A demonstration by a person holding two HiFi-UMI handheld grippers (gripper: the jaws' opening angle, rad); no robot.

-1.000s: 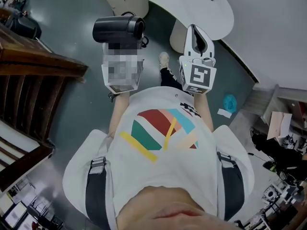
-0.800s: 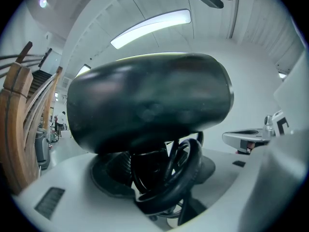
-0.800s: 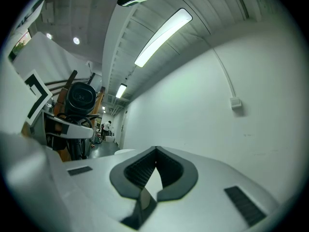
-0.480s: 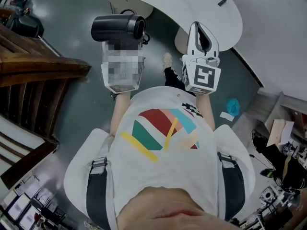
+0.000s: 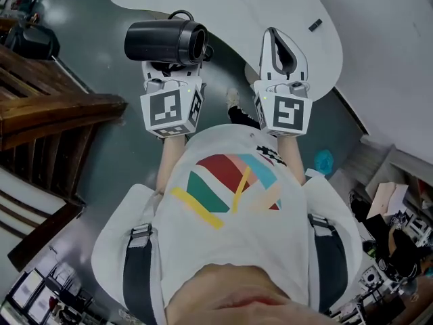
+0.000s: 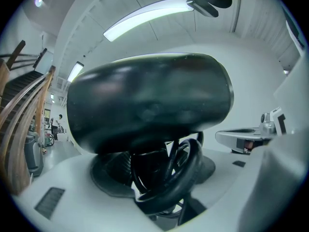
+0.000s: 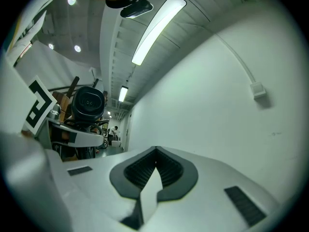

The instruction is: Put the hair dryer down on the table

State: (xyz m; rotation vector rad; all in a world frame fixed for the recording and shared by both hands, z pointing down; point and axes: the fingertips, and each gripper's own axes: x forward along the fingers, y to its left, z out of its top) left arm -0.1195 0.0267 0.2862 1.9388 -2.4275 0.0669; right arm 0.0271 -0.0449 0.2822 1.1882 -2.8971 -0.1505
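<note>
Left tool — clamped on hair dryer.

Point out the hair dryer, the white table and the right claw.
hair dryer [image 5: 166,41]: head view, on its black barrel.
white table [image 5: 233,5]: head view, on bare tabletop.
right claw [image 5: 273,36]: head view, at its closed tips.

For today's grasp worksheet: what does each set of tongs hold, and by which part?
Left tongs: glossy black hair dryer, by its handle. Right tongs: nothing.
</note>
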